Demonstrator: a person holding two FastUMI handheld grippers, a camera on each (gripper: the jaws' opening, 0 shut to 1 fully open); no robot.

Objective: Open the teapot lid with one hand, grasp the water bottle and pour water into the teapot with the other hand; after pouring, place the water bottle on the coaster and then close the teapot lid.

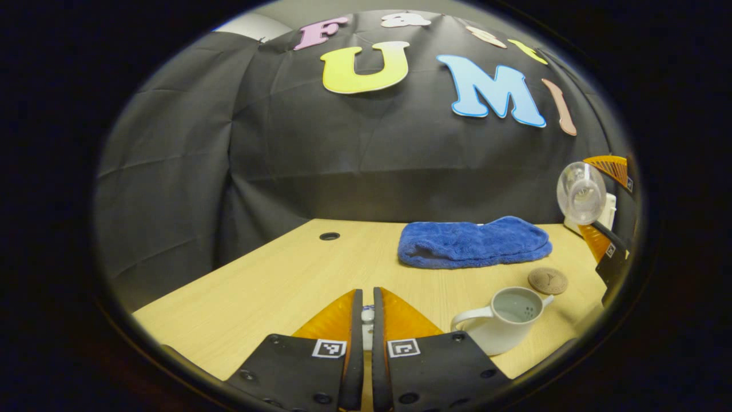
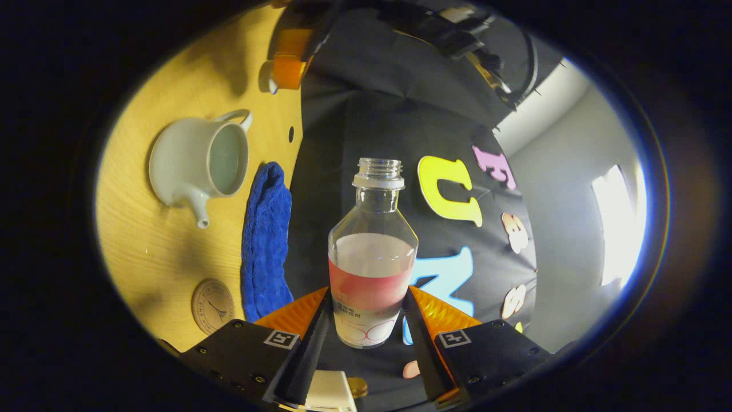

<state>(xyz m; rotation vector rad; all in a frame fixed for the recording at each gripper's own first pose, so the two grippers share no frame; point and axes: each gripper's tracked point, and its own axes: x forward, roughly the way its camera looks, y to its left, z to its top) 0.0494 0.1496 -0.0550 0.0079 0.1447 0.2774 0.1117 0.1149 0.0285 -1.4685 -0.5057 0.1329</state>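
The white teapot (image 1: 503,320) stands lidless on the table at the right of the left gripper view; it is also at the upper left of the right gripper view (image 2: 197,163). My left gripper (image 1: 366,294) is shut on the small white lid (image 1: 368,315), held over the table left of the pot. My right gripper (image 2: 369,292) is shut on the clear, capless water bottle (image 2: 372,257) with a pink label, rolled sideways in the air. In the left gripper view that bottle (image 1: 580,191) hangs up to the right of the pot. The round brown coaster (image 1: 548,280) lies just behind the pot.
A folded blue towel (image 1: 474,243) lies behind the coaster, near the black cloth wall. The light wooden table (image 1: 274,286) has a small round hole (image 1: 329,236) at its back left. In the right gripper view the towel (image 2: 266,240) sits between teapot and wall.
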